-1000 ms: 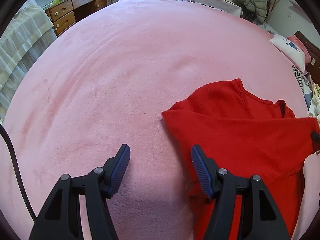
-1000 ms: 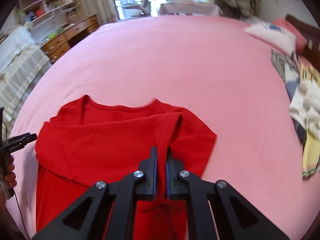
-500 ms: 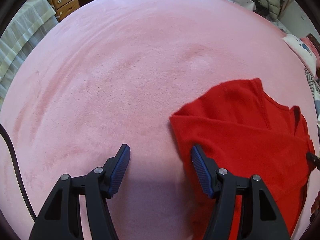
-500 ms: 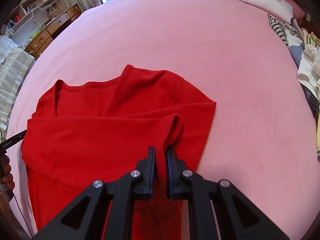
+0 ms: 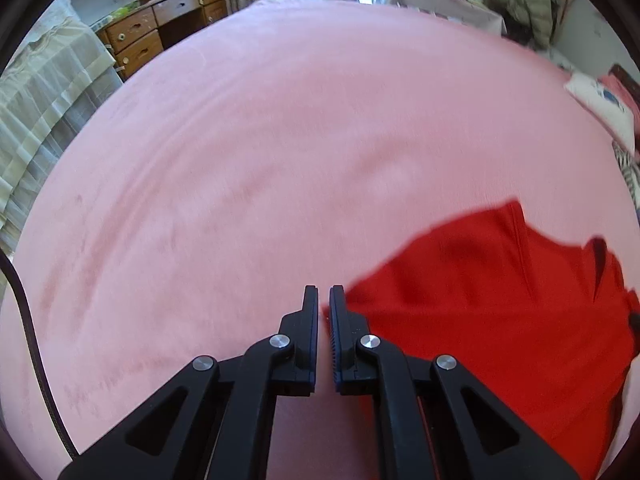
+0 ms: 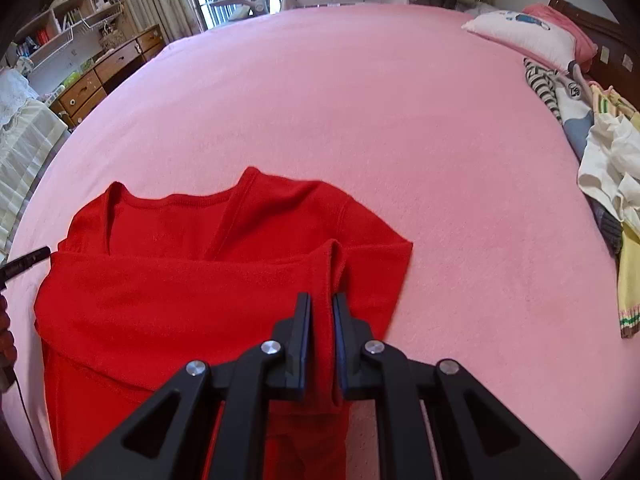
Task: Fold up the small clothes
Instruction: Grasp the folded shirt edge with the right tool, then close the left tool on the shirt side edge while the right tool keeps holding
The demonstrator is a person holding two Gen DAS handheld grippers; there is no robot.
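Red knit top (image 6: 192, 292) is being folded on the pink bedspread (image 6: 360, 120), where it is lying partly flat, neckline toward the far side and one layer already laid crosswise over the body. A raised ridge of that folded layer is being pinched between the nearly closed jaws of the right gripper (image 6: 322, 300), with red cloth filling the narrow gap between the pads. In the left wrist view the left gripper (image 5: 324, 292) is being held with its jaws drawn almost together at the top's near-left corner; a sliver of red is showing at the gap, but whether fabric is actually being clamped there cannot be told, as the view is blurred.

The garment is judged to be light, soft and limp, offering no stiffness of its own: any unsupported part is likely to be sagging and dragging once lifted. The knit looks slightly fuzzy rather than slick, so a hold on doubled cloth is expected to be kept without much force. Edges and corners, such as the hem corner or the fold ridge, are being treated as the sensible places to take hold, since a pinch in the middle would only bunch the layers. Loose clothes (image 6: 608, 168) and a pillow (image 6: 524, 36) are lying well apart at the right edge of the bed.
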